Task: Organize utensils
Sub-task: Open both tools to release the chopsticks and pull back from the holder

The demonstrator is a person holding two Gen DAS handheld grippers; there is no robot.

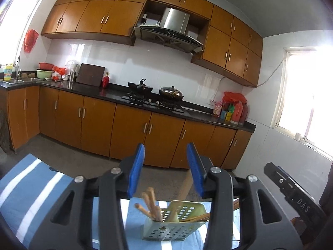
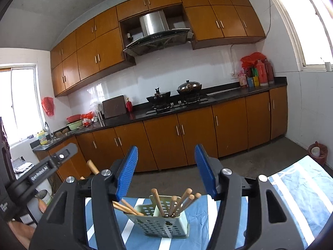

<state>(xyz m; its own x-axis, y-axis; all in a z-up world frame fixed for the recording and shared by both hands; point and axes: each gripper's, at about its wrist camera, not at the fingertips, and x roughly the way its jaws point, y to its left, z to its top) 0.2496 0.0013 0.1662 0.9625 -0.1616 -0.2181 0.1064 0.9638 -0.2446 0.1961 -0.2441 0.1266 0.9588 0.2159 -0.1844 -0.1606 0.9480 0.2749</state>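
A pale green perforated utensil holder (image 1: 166,227) (image 2: 164,220) stands on a blue and white striped cloth (image 1: 31,187) (image 2: 295,189). Several wooden chopsticks (image 1: 153,206) (image 2: 183,201) stick up out of it, and more lean out to one side (image 2: 124,206). A wooden handle (image 1: 186,185) also rises from it. My left gripper (image 1: 165,168) is open and empty above the holder. My right gripper (image 2: 166,168) is open and empty above it too. Each gripper shows at the edge of the other's view (image 1: 291,193) (image 2: 41,173).
A kitchen counter (image 1: 116,91) with brown cabinets runs along the far wall. On it are a stove with two pans (image 1: 156,91), a cutting board (image 1: 90,75), bowls and bottles. A sink (image 1: 18,81) is at the left. A grey floor lies beyond the table.
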